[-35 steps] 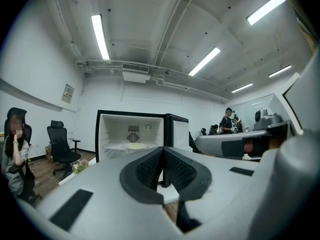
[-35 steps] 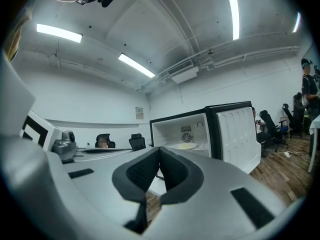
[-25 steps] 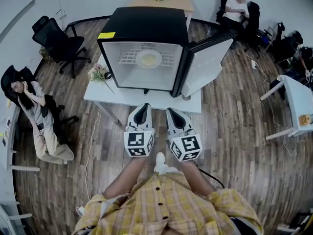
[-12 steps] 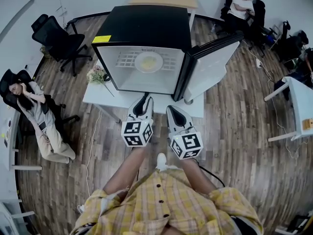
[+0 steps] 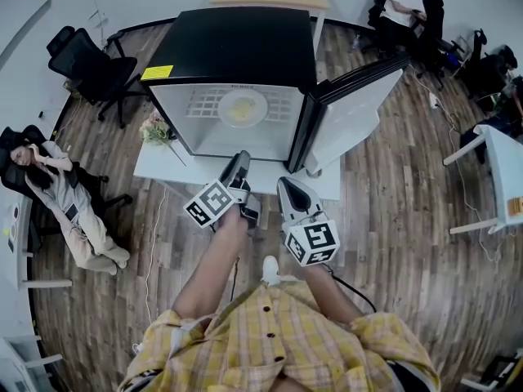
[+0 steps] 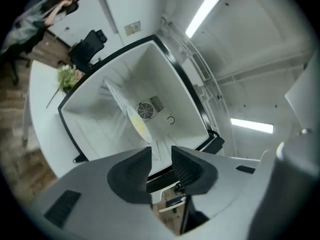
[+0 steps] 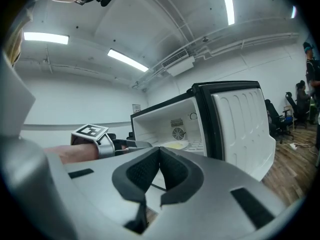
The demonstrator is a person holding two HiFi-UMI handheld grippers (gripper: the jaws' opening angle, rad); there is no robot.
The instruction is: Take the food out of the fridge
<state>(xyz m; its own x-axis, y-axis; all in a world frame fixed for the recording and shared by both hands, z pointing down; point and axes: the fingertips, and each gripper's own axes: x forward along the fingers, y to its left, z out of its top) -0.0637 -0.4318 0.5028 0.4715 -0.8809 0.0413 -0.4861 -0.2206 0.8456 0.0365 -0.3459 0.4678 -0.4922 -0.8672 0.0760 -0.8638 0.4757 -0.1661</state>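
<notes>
The black-topped fridge (image 5: 237, 43) stands on a white table with its door (image 5: 351, 113) swung open to the right. On the wire shelf inside lies a white plate of yellow food (image 5: 243, 107), also visible in the left gripper view (image 6: 141, 125) and the right gripper view (image 7: 175, 145). My left gripper (image 5: 239, 168) is rolled onto its side just in front of the fridge opening; its jaws are opening and nothing is between them (image 6: 161, 154). My right gripper (image 5: 288, 188) sits beside it, a little further back, with its pads pressed together on nothing (image 7: 160, 151).
The white table (image 5: 159, 163) carries a bunch of flowers (image 5: 154, 129) left of the fridge. Office chairs (image 5: 90, 64) and a seated person (image 5: 57, 190) are on the left. Another person (image 5: 400, 6) sits at the back right. A white desk (image 5: 498, 162) stands at the right.
My left gripper has rolled onto its side, moved toward the fridge opening, and its jaws have parted. The right gripper has edged forward too.
</notes>
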